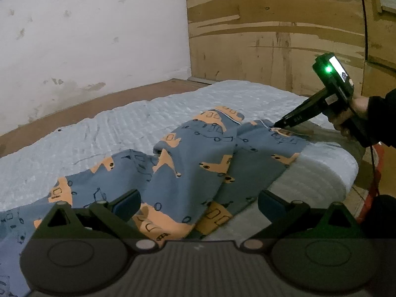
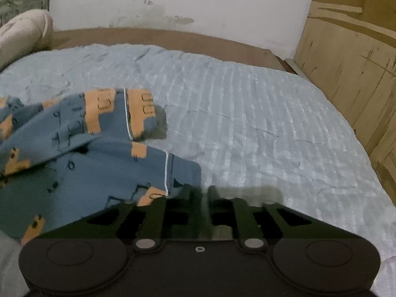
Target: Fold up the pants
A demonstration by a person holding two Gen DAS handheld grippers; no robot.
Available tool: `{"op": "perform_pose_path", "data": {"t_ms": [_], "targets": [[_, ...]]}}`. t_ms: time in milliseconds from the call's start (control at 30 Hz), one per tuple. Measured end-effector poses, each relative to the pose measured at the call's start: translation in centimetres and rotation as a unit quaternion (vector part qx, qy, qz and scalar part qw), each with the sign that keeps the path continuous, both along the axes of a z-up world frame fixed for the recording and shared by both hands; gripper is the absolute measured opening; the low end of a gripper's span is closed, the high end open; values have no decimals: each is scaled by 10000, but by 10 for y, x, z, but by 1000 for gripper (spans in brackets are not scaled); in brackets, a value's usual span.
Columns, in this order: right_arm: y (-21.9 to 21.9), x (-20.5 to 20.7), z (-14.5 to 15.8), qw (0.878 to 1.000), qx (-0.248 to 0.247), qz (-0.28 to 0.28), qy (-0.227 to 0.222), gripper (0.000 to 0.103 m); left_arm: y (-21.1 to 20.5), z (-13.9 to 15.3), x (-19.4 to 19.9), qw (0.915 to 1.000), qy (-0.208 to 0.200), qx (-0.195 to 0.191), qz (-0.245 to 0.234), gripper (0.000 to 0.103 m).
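Blue pants (image 1: pixel 193 163) printed with orange vehicles lie crumpled across the pale blue bed cover (image 1: pixel 99 133). My left gripper (image 1: pixel 198 203) hangs open just above the near, bunched end, a wide gap between its fingers. In the left wrist view my right gripper (image 1: pixel 278 126) reaches down from the right, its tips at the cuff of the nearer leg. In the right wrist view that gripper (image 2: pixel 201 193) has its jaws a narrow slit apart. The white-piped cuff (image 2: pixel 183 173) ends right at its left finger, and motion blur hides any contact. A second cuff (image 2: pixel 141 113) lies farther away.
A hand (image 1: pixel 346 118) in a dark sleeve holds the right gripper. Wooden panelling (image 1: pixel 272 37) stands behind and to the right of the bed. The mattress edge (image 1: pixel 321 173) drops off at the right. A pale pillow (image 2: pixel 22 32) lies at the far left.
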State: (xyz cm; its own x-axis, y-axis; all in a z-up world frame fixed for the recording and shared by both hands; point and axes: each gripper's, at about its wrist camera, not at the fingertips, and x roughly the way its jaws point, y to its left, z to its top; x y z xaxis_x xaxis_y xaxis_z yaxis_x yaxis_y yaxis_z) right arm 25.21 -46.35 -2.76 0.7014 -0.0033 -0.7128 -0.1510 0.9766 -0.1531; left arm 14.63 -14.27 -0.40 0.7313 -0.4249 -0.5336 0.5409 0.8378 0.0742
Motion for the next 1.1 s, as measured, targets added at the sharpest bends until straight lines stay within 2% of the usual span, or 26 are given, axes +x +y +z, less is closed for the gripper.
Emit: {"op": "perform_pose_path", "data": {"t_ms": [33, 67, 100, 133, 200, 367, 467, 500, 567, 600, 667, 700, 733, 767, 800, 933, 1100], "targets": [[-2, -1, 1, 10000, -10, -75, -55, 44, 0, 0, 1, 10000, -10, 8, 6, 102], [-3, -2, 3, 9998, 11, -152, -109, 52, 0, 1, 1, 10000, -20, 17, 11, 102], [-5, -4, 6, 9995, 84, -226, -185, 64, -1, 1, 2, 10000, -39, 38, 20, 102], [-6, -3, 9, 9991, 199, -277, -270, 71, -1, 2, 2, 10000, -57, 63, 28, 102], [-12, -4, 18, 9965, 634, -330, -429, 75, -3, 2, 2, 9999, -77, 133, 38, 100], [-15, 16, 21, 9783, 2028, -327, -280, 76, -9, -2, 3, 9993, 110, 313, -176, 78], [-7, 37, 12, 9715, 2350, -320, -49, 76, -12, -6, 5, 9985, 284, 374, -278, 64], [-4, 43, 10, 9705, 2387, -337, 19, 75, -13, -7, 6, 9983, 331, 404, -274, 59], [0, 55, 5, 9659, 2558, -353, 190, 70, -14, -10, 9, 9978, 411, 477, -213, 55], [2, 57, 3, 9630, 2660, -353, 272, 63, -15, -12, 11, 9975, 456, 509, -174, 51], [5, 65, 1, 9584, 2801, -374, 401, 47, -15, -15, 16, 9967, 588, 545, -116, 38], [6, 67, 2, 9577, 2818, -398, 426, 36, -15, -17, 18, 9964, 646, 536, -76, 29], [7, 69, 2, 9584, 2791, -441, 409, 28, -14, -17, 20, 9963, 691, 503, -18, 18], [8, 69, 4, 9587, 2786, -439, 379, 24, -13, -17, 21, 9963, 716, 474, 41, 12], [9, 69, 6, 9588, 2790, -421, 341, 7, -11, -16, 23, 9962, 742, 427, 123, 6], [11, 68, 23, 9604, 2763, -338, 75, 5, -4, -9, 26, 9959, 831, 147, 338, 0], [12, 59, 60, 9589, 2810, -81, -385, 5, 0, 8, 16, 9976, 582, -83, 352, 0]]}}
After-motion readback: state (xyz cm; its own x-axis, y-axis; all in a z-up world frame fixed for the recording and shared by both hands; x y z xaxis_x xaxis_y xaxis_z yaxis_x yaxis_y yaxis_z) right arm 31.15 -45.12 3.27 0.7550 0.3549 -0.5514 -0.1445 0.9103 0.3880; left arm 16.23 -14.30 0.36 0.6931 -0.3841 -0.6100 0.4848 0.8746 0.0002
